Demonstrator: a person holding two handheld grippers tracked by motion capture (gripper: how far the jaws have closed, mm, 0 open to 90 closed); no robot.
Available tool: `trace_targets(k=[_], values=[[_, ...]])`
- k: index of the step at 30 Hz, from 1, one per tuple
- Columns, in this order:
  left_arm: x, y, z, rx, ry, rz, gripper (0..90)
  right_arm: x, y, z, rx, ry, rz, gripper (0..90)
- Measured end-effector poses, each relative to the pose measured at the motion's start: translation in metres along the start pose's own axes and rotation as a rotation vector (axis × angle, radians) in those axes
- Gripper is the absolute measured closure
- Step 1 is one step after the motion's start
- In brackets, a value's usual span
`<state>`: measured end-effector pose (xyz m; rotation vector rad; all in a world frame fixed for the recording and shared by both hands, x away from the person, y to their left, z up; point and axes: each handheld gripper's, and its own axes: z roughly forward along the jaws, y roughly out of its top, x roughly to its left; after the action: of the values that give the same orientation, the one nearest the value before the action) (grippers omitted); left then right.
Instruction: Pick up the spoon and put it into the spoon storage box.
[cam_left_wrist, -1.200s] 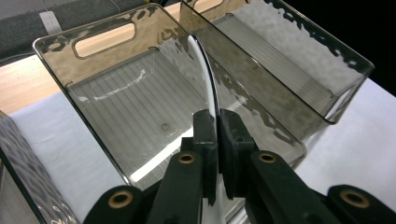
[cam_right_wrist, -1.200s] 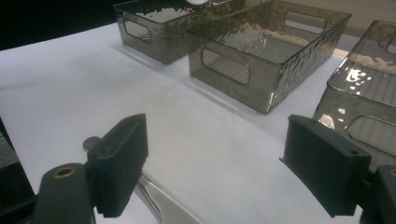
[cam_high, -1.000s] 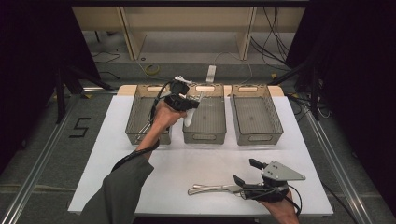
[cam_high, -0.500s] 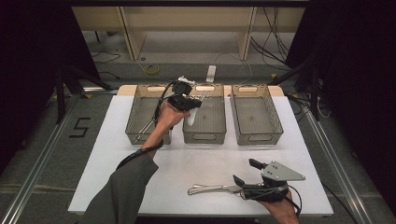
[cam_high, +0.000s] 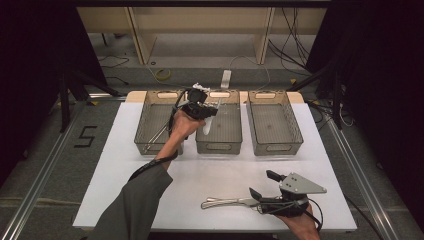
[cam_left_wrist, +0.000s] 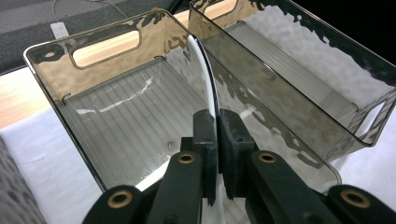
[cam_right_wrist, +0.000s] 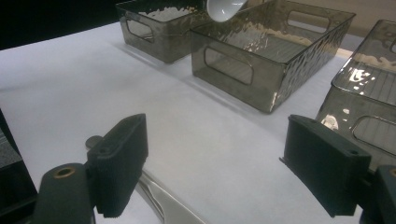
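The worktop (cam_high: 125, 190) carries a white covering, and three smoky translucent bins stand in a row along its far edge. Taking the middle bin (cam_high: 220, 145) as the landmark: the left bin (cam_high: 142, 131) stands just beside it on one side and holds long metal utensils (cam_high: 156, 136) lying lengthwise; the right bin (cam_high: 296, 131) stands just beside it on the other side. The person's left forearm, in a grey sleeve (cam_high: 135, 205), reaches from the near edge of the worktop up to the middle bin. The left hand-held gripper (cam_high: 206, 113) hangs above the left wall of the middle bin, its jaws pressed together on a white spoon (cam_high: 208, 124); in the left gripper view the spoon's thin curved handle (cam_left_wrist: 207, 88) stands edge-on between the pads, over the ribbed floor of the middle bin (cam_left_wrist: 121, 121). The spoon's bowl (cam_right_wrist: 225, 8) appears at the top of the right gripper view, above the rim of that bin. The right hand-held gripper (cam_high: 263, 186) rests well nearer than the middle bin, close to the near edge of the worktop, with its jaws spread wide and nothing clamped. A pair of metal tongs (cam_high: 227, 202) lies flat on the worktop, well apart from the middle bin; one end reaches the lower jaw of the right hand-held gripper.
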<state>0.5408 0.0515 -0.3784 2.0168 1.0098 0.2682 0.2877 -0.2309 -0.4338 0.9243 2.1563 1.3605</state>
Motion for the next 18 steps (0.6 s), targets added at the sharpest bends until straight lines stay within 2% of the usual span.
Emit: trace_targets(k=[3, 6, 18], values=[[0.001, -0.002, 0.002, -0.011, 0.005, -0.007, 85.1, 0.0, 0.0, 0.0, 0.001, 0.0, 0.001, 22.5], [0.001, -0.004, 0.005, 0.002, 0.007, 0.005, 85.1, 0.0, 0.0, 0.0, 0.0, -0.001, 0.002, 22.6], [0.004, -0.012, 0.014, -0.001, 0.009, -0.019, 84.9, 0.0, 0.0, 0.0, 0.001, 0.001, 0.001, 22.5]])
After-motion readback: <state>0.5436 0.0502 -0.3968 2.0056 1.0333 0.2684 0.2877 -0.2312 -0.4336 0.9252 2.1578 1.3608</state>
